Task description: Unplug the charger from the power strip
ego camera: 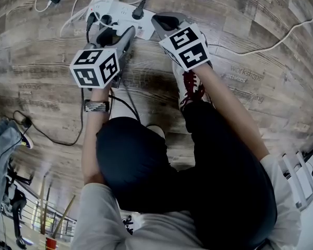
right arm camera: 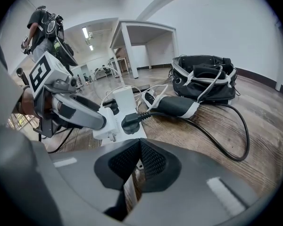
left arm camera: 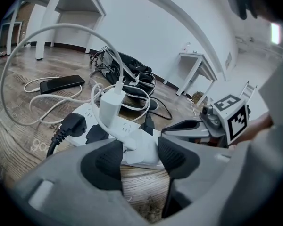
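White charger [left arm camera: 145, 147] inside spread left gripper [left arm camera: 140, 155], black plugs [left arm camera: 74, 125] alongside (right gripper [right arm camera: 139, 155] closed tight)

My left gripper [left arm camera: 140, 157] and my right gripper [right arm camera: 137, 161] have jaws of matt grey moulded plastic, lined with black pads [left arm camera: 104, 161] of finely dimpled, rubber-like material. The white slab-shaped plastic power strip [left arm camera: 85, 111] and the white block-shaped plastic charger [left arm camera: 110, 108] are smooth with a slight sheen. The grey-brown plank floor [ego camera: 250, 46] shows rough, weathered wood grain, matt throughout.
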### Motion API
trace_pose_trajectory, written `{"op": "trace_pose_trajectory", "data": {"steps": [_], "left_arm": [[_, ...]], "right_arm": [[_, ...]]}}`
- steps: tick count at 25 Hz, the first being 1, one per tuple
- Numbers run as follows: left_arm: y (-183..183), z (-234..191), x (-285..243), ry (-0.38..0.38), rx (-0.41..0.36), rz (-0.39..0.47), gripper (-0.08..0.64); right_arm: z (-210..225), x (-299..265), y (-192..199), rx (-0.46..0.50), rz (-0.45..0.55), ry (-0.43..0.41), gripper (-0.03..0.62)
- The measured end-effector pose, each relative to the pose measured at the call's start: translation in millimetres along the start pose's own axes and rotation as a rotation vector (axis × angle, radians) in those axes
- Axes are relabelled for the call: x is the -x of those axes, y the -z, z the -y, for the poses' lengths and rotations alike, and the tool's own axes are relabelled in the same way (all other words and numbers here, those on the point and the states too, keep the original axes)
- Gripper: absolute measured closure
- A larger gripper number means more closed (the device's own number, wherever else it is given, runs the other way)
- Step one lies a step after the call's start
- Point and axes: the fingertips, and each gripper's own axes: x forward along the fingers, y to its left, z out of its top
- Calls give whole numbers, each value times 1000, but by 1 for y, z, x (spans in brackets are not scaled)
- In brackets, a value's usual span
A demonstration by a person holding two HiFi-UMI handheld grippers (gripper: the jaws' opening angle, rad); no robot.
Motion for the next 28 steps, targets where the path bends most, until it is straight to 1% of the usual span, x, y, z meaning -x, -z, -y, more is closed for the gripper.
{"op": "trace_pose_trajectory", "data": {"steps": [5,9,12,15,20,22,25,26,28], "left_arm": [[6,-3,8,-30,-11,-9,299],[12,-8,17,-49,-38,-27,278],[16,-9,23,-45,-26,-32,265],[17,-12,28,-50,-20,-25,265],[13,-16,37,-84,-39,-11,265],[11,-17,40,-106,-58,-9,265],[6,-17,45,-144,-109,3,268],[4,-16,47,-156,-123,11,276],[-3,-17,50,-175,-145,34,324]], "right_arm": [[1,1,0,5,5,3,591],[1,1,1,6,1,5,591],[0,1,1,7,0,6,591],[0,1,1,8,-2,10,591],[0,0,0,13,-4,12,591],[1,0,0,14,-3,15,591],[1,1,0,-2,-4,23,591],[1,2,0,-21,-2,24,591],[0,3,0,-65,6,19,591]]}}
